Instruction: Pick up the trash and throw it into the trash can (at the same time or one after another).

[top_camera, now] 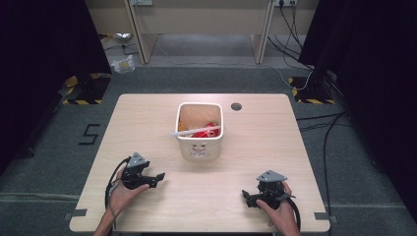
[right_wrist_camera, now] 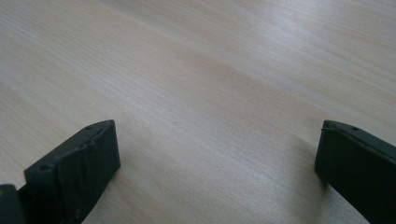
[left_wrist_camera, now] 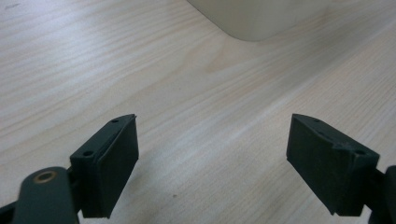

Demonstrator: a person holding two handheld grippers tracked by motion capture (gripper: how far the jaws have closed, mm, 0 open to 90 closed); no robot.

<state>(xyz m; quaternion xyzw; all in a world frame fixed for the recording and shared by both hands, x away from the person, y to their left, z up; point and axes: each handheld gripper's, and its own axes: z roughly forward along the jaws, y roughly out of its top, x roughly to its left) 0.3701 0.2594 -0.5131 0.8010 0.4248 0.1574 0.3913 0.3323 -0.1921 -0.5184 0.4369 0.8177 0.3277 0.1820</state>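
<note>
A white square bin (top_camera: 200,145) stands at the middle of the wooden table (top_camera: 147,113), holding red packaging (top_camera: 205,131), something yellowish and a white stick (top_camera: 192,131) across its rim. My left gripper (top_camera: 156,179) rests near the table's front left, open, jaws empty and pointing right toward the bin. In the left gripper view its jaws (left_wrist_camera: 212,163) are wide apart over bare wood, with the bin's base (left_wrist_camera: 252,18) at the top. My right gripper (top_camera: 246,198) sits at the front right, open and empty, jaws pointing left. Its own view (right_wrist_camera: 217,172) shows bare tabletop between spread jaws.
A dark round cable hole (top_camera: 236,106) lies in the table right of the bin. Beyond the table are grey floor, cables (top_camera: 314,123) at the right, desk legs at the back and a crumpled bag (top_camera: 123,64) on the floor.
</note>
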